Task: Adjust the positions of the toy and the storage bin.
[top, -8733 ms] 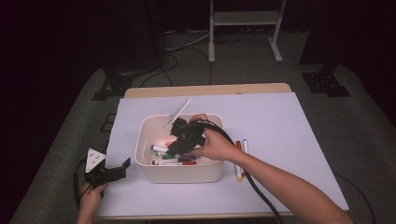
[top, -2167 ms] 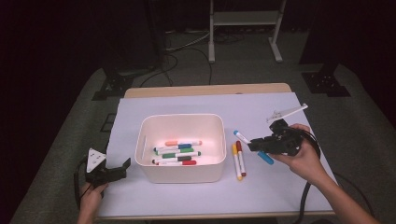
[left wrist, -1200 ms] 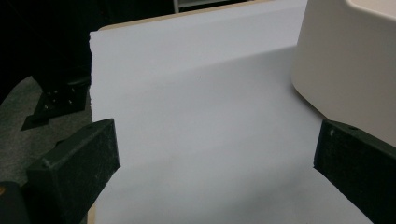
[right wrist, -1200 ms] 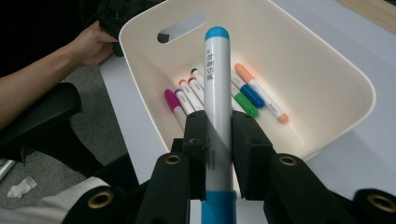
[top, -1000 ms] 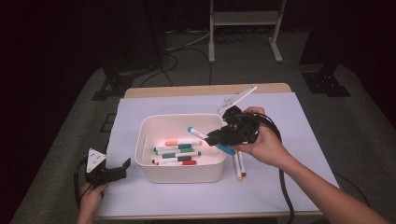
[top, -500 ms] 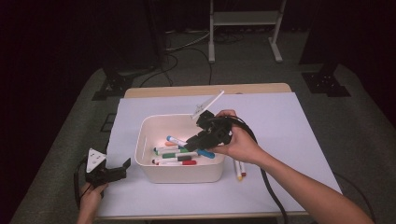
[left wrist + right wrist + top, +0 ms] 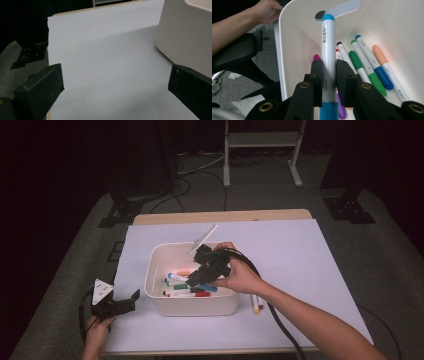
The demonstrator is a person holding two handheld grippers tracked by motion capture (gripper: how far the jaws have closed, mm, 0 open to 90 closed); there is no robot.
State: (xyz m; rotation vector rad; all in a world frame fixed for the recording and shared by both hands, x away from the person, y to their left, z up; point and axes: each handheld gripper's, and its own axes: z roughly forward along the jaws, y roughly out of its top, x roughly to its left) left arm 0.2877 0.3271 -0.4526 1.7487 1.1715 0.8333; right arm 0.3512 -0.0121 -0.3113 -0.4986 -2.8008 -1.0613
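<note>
Counter: white sheet; two markers lie beside the bin, by the right forearm.
Bin: white tub holding several loose markers.
Right gripper: fingers clamped on the blue-capped marker, over the bin's inside.
Left gripper: resting on the counter left of the bin, fingers wide apart, empty.
Marker axis: runs along the fingers, cap leading, aimed at the bin's far wall.
Risk: released while this tilted, it may knock the wall or land crosswise on the others.
</note>
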